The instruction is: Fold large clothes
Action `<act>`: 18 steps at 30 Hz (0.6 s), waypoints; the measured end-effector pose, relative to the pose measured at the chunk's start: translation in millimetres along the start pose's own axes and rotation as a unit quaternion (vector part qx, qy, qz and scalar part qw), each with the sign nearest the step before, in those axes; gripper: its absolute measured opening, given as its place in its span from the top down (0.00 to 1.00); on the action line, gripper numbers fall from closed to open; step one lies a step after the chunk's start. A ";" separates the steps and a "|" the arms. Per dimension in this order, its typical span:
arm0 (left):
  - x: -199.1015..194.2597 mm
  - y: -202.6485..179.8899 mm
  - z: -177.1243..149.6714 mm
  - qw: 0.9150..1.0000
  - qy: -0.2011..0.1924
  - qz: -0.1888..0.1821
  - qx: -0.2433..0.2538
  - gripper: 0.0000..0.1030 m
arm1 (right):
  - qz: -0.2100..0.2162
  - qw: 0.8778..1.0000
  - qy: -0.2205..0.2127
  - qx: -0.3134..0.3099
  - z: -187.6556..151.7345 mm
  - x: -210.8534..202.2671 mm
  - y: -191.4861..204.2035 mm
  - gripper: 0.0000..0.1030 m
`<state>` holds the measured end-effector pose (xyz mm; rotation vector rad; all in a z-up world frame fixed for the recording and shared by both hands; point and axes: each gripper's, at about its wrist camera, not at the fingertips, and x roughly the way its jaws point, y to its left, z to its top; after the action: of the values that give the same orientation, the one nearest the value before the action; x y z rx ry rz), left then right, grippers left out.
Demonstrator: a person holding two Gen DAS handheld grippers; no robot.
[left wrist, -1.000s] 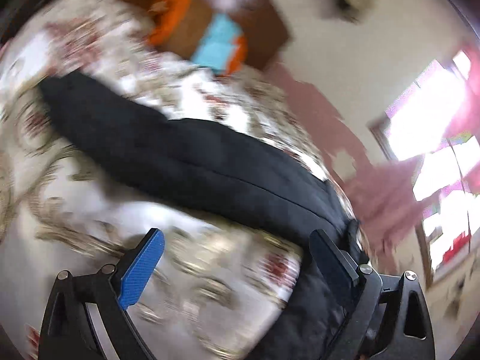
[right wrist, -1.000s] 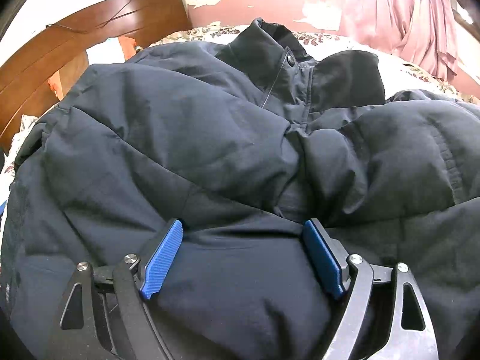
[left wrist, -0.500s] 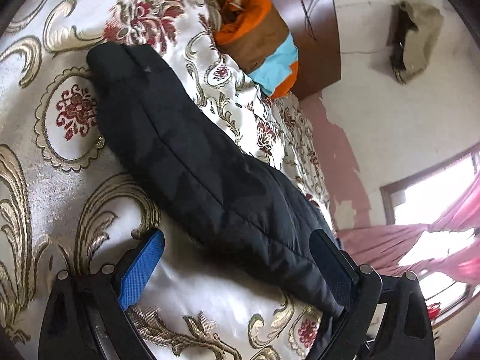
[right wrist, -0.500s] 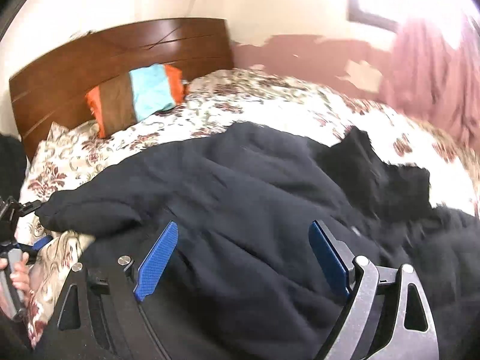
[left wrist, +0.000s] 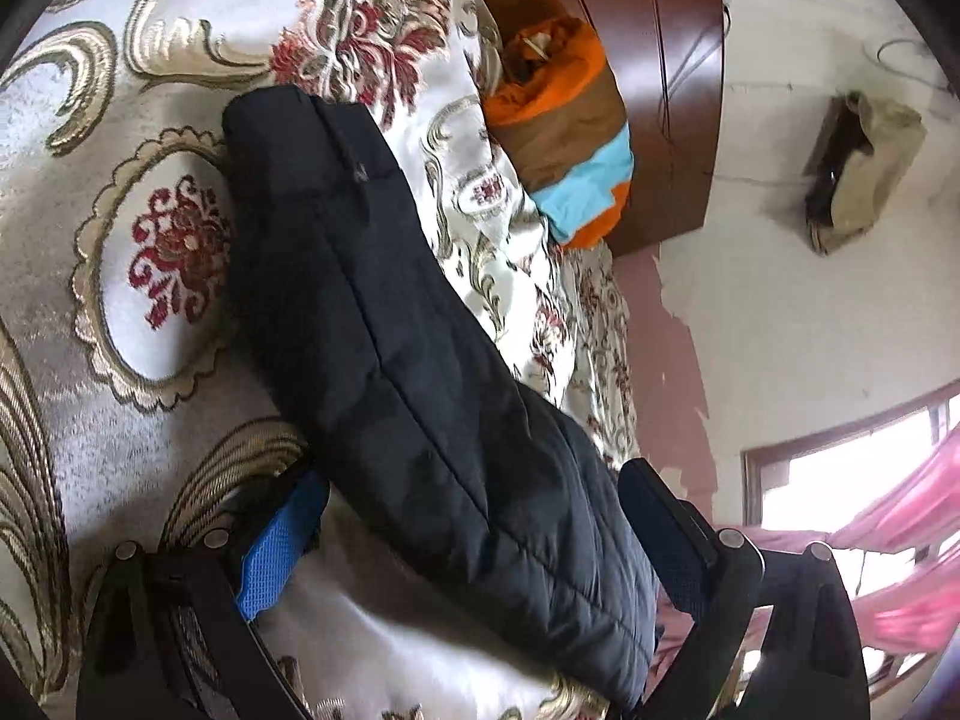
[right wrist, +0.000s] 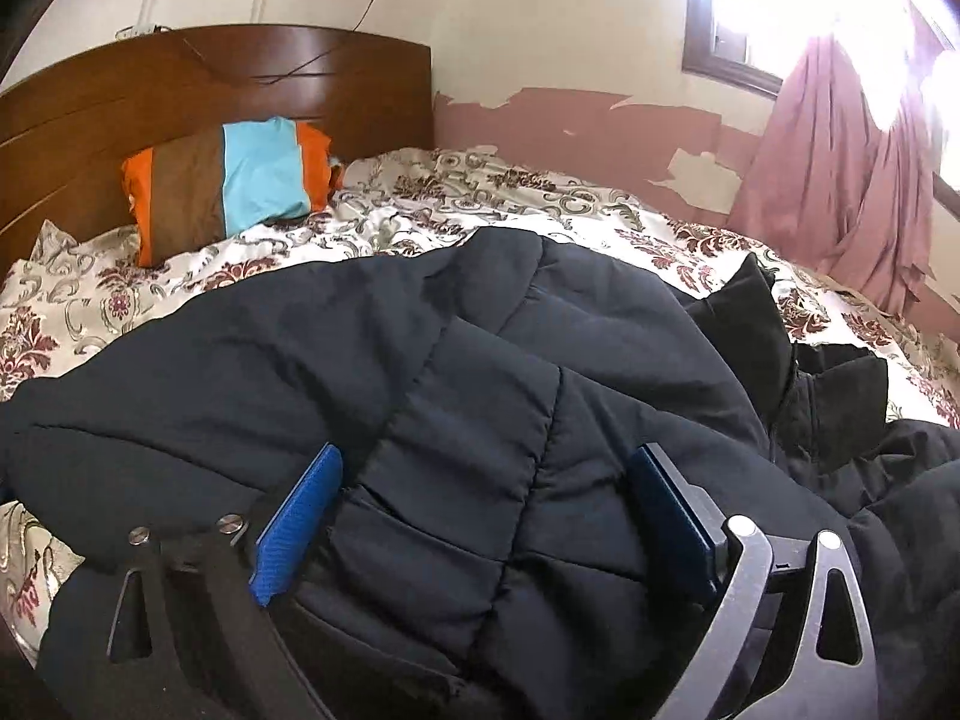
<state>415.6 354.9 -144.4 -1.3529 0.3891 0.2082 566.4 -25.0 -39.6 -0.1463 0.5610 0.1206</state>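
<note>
A black padded jacket [right wrist: 480, 360] lies spread over the floral bedspread [right wrist: 450, 198], its collar [right wrist: 780, 348] at the right. One sleeve [left wrist: 390, 330] stretches across the bedspread [left wrist: 120, 360] and ends in a cuff [left wrist: 270, 120] at the upper left. My left gripper [left wrist: 474, 474] stands open low over the bed. The sleeve's upper part lies between its fingers, close to the right one, and the pads do not press on it. My right gripper [right wrist: 487, 450] hovers over the jacket's body. Its jaws are opening wide, with quilted fabric under them and nothing pinched.
An orange, brown and light-blue pillow [right wrist: 228, 186] leans on the wooden headboard [right wrist: 180, 78]; the left wrist view also shows this pillow [left wrist: 558, 138]. A pink curtain [right wrist: 840, 168] hangs by a bright window beyond the bed's far right side. The wall paint is peeling.
The left gripper has rolled and sunk closer to the bed, so the sleeve now runs up between its fingers. The right gripper has drawn back from the collar and its jaws have widened.
</note>
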 end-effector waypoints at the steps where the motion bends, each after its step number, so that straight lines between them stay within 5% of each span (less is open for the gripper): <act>1: 0.4 -1.5 -0.3 1.000 -0.005 0.004 0.001 0.08 | 0.001 1.000 0.000 0.003 0.0 -0.1 -1.1 0.07; 4: 0.0 -8.5 -2.9 0.999 -0.024 0.032 0.025 0.29 | 0.005 1.000 0.000 0.010 -0.1 0.6 -4.6 0.05; 6: 1.6 -9.8 -2.4 0.998 -0.028 0.034 0.036 0.72 | 0.008 1.000 0.002 0.014 0.5 2.8 -7.1 0.04; 8: 2.0 -7.2 -0.1 0.999 -0.023 0.016 0.028 0.94 | 0.012 1.000 0.005 0.016 2.4 3.7 -8.2 0.04; 14: -25.7 -45.0 -1.1 0.992 -0.071 -0.043 0.094 0.94 | 0.085 0.995 -0.022 0.041 10.6 -28.9 -27.2 0.04; 18: -55.4 -102.5 -18.4 0.970 -0.103 -0.080 0.203 0.94 | 0.114 0.991 -0.059 0.044 16.8 -76.4 -51.2 0.04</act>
<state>399.5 319.6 -33.0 -0.9412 0.1353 0.1244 518.9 -78.1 20.9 0.0113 0.4632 0.3233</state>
